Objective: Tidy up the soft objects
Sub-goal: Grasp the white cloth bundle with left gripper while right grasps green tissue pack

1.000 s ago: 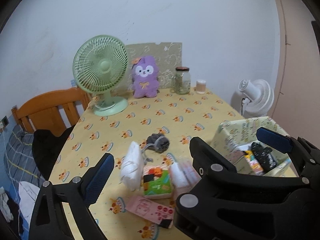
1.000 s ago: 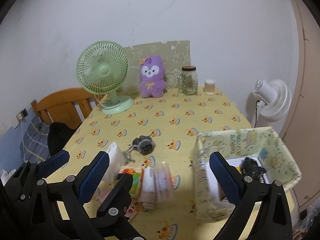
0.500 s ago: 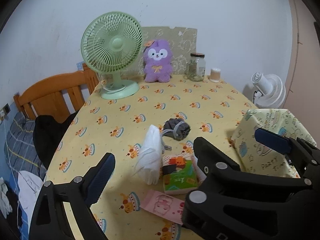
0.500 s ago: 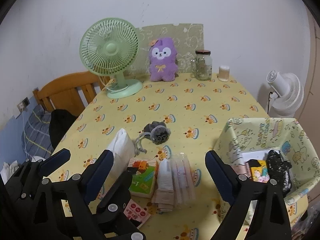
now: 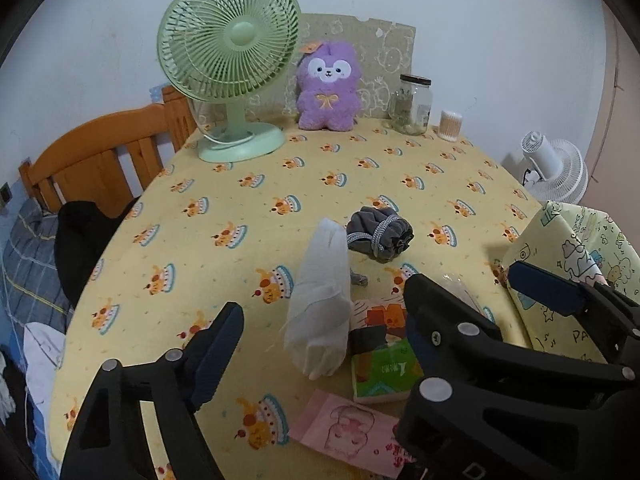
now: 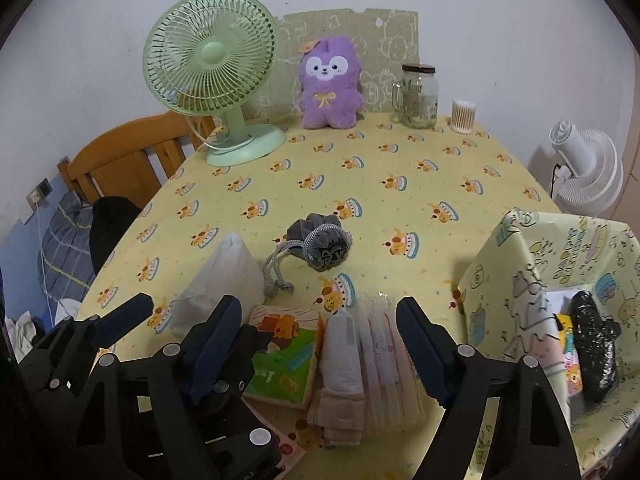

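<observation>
Left gripper (image 5: pixel 326 326) held above table, fingers spread wide, nothing between them. Right gripper (image 6: pixel 318 330) alongside to its right, likewise agape, gripping nothing. Both tilted forward and down, side by side, close together. Each black-framed with dark blue pads (image 6: pixel 420 344) on fingers.

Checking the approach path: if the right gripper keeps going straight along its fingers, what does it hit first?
Most likely the clear-wrapped pack of pads, lying right between the open fingers of the right gripper. The green tissue pack sits just left of that line. Depth is uncertain.
</observation>
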### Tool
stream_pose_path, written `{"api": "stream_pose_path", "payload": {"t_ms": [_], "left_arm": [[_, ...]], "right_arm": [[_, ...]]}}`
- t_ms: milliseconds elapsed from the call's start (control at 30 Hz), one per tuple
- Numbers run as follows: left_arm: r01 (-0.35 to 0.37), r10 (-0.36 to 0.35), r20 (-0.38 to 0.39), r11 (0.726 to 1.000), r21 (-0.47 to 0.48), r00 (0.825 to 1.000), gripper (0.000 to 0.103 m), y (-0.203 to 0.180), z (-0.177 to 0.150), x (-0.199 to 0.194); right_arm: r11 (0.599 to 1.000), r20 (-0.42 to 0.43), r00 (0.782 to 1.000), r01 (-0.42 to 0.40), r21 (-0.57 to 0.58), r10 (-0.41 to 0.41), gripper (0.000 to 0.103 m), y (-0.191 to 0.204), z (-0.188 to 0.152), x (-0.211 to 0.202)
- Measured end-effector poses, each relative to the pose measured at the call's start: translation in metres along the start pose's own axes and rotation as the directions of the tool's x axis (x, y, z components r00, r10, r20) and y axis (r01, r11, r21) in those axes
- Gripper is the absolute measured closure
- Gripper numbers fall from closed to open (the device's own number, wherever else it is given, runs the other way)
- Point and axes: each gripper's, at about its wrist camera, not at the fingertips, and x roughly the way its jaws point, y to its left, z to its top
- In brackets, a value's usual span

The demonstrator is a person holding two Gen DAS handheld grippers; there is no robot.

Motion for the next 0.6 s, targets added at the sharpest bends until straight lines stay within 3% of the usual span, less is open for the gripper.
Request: {"api": "stream_pose_path", "payload": {"t_ms": [167, 333, 467, 533, 567, 600], "left_arm": [[-0.003, 0.003, -0.007, 1.000, -0.002, 1.000, 0.023, 0.000, 0.002, 0.009], [-0.030, 0.029, -0.040, 0.999, -0.017, 0.999, 0.036, 0.005, 0.002, 0.023], [-0.014, 0.012, -0.062, 0.999, -0.035, 0.998, 0.065, 0.009, 0.000, 0.030], [0.000, -0.003, -0.070, 0.999, -0.042, 0.998, 0.071, 0.010, -0.002, 0.032], [0.000, -0.003, -0.072, 0.999, -0.044, 0.997, 0.081, 0.011, -0.003, 0.032], [-0.002, -0.002, -0.071, 0.999, -0.045, 0.997, 0.081, 0.011, -0.004, 0.031]], "right_arm": [[1.000, -0.013, 1.000, -0.008, 0.019, 0.009, 0.020, -0.003, 0.003, 0.010], [1.000, -0.034, 0.999, 0.019, 0.013, -0.019, 0.020, -0.003, 0.003, 0.020], [1.000, -0.051, 0.998, 0.022, 0.002, -0.022, 0.020, -0.002, 0.001, 0.027], [1.000, -0.060, 0.998, 0.019, 0.002, -0.019, 0.020, -0.001, 0.001, 0.029], [1.000, -0.062, 0.998, 0.018, 0.004, -0.017, 0.020, -0.001, 0.000, 0.030], [1.000, -0.063, 0.998, 0.019, 0.002, -0.018, 0.020, -0.001, 0.000, 0.030]]}}
